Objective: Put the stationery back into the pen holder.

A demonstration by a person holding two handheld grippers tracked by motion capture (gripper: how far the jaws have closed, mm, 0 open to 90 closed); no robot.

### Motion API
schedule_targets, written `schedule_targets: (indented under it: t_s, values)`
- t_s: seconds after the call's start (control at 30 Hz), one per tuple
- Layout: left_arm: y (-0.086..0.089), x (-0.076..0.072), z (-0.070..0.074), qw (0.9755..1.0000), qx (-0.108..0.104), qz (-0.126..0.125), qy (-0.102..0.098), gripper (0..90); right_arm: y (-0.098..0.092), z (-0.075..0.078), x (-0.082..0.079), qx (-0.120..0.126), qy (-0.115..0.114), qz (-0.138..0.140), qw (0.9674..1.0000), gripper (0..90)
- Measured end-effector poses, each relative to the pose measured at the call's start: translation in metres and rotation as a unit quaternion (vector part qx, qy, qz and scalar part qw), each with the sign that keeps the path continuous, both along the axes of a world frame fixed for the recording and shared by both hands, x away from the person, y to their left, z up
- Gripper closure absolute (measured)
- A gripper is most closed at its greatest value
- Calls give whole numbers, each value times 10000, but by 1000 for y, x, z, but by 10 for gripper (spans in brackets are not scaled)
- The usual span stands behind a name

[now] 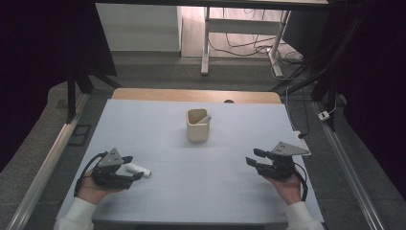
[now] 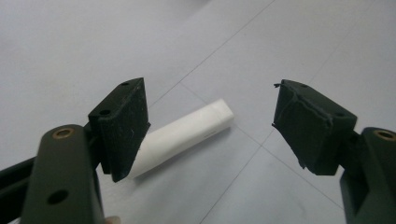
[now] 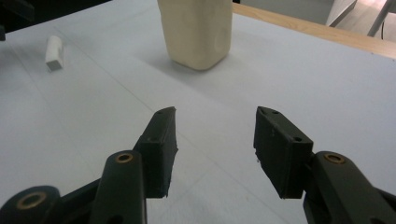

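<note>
White tube lying flat on the table, one end behind left gripper's left jaw, jaws released, not pinching it, right gripper spread, empty.

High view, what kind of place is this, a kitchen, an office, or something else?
Probably a lab or recording workspace: a table under a pale blue mat, bare desk frames behind it, loose cables on the floor, and dark screens at both sides.

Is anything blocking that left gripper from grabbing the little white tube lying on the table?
Nothing visible does. The left gripper is open, and the white tube lies flat on the bare table just past its pads, one end already beside one pad. The cream cup stands well away.
</note>
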State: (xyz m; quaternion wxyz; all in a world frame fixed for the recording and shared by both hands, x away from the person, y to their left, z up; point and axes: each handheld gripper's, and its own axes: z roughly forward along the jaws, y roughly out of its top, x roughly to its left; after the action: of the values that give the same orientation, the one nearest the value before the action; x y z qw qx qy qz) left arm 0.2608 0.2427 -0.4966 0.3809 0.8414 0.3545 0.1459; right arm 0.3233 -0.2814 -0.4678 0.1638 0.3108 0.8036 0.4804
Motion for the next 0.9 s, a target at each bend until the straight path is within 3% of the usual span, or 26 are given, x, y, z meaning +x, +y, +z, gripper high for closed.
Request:
schedule_targets:
  t_s: [0.3,0.73,0.9]
  values:
    - [0,1,-2,10000,20,15,45,256,-16,-9,-8,-40,24,-26,10000,484]
    - [-1,3,-6,9999,80,-10,97,257,-18,-16,-9,-174,65,-8,9998,478]
    - [-3,7,-7,9995,251,-108,144,261,-18,-18,-9,-223,65,-5,9997,472]
